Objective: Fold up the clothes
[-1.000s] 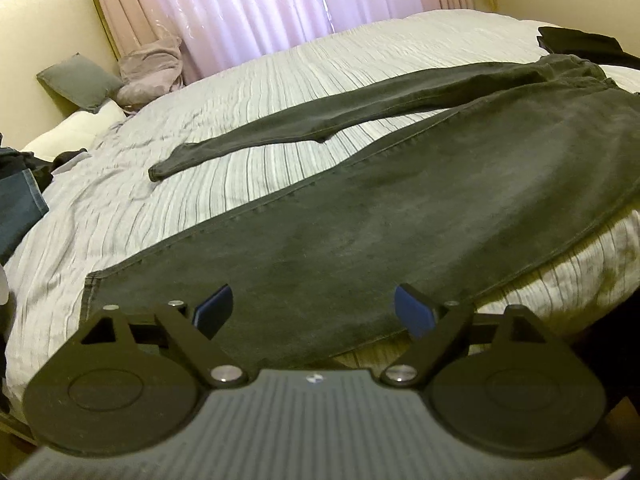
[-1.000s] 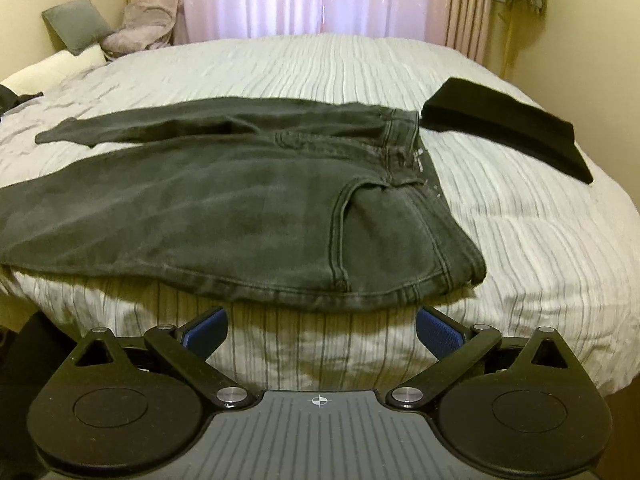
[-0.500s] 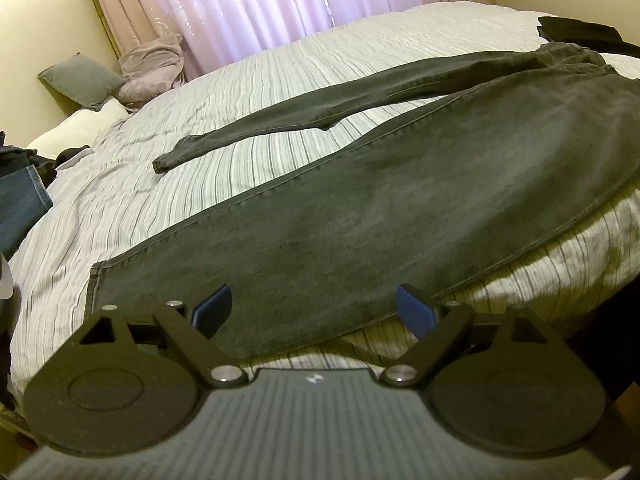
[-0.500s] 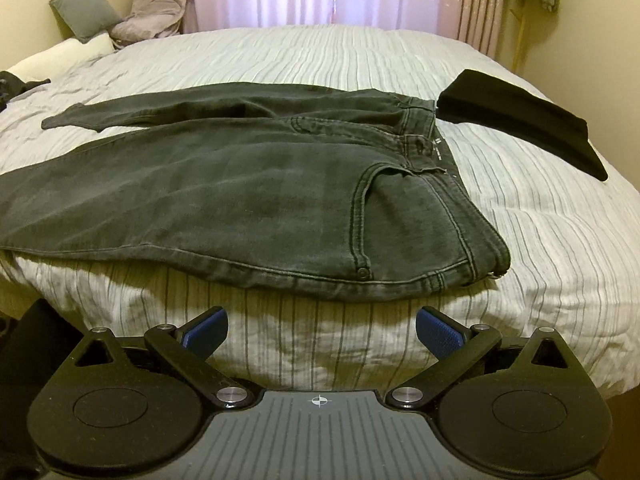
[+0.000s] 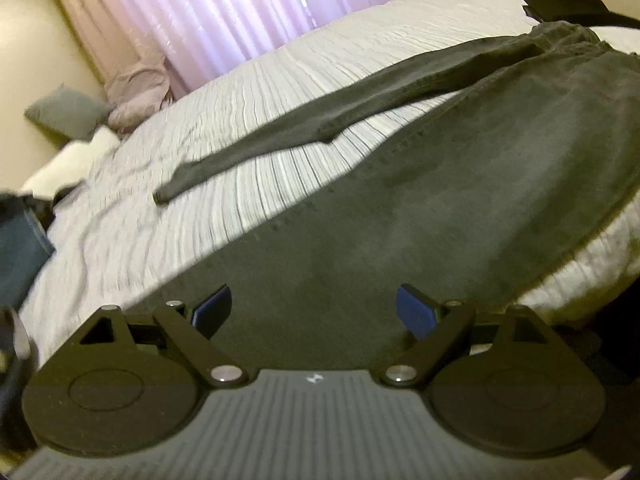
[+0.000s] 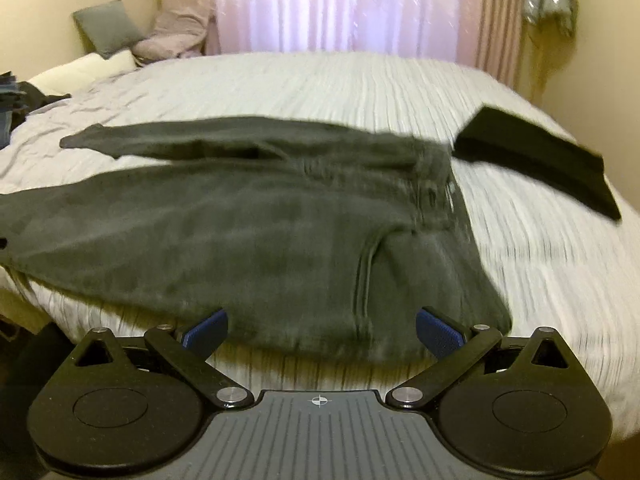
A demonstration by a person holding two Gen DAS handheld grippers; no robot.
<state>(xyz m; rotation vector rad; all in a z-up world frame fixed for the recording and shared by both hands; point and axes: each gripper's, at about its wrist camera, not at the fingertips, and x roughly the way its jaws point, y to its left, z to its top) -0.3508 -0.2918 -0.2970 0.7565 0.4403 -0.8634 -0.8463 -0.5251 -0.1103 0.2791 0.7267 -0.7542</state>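
Dark grey jeans [image 5: 420,208] lie spread on a striped bedspread, legs apart in a V. The near leg runs along the bed's front edge; the far leg [image 5: 320,120] stretches toward the pillows. My left gripper [image 5: 314,310] hovers open over the near leg's lower part, with nothing between its blue pads. In the right wrist view the jeans [image 6: 260,232] show their waistband and hip at the right. My right gripper [image 6: 322,332] is open just above the hip's front hem, holding nothing.
A folded black garment [image 6: 536,164] lies on the bed to the right of the waistband. Pillows [image 6: 106,28] and a pink bundle [image 6: 172,36] sit at the head by the curtains. Blue clothes [image 5: 20,248] are piled at the left edge.
Both grippers have moved forward and down toward the jeans, so the fabric now fills more of each view. The frames are blurred by motion. The jeans have not shifted.
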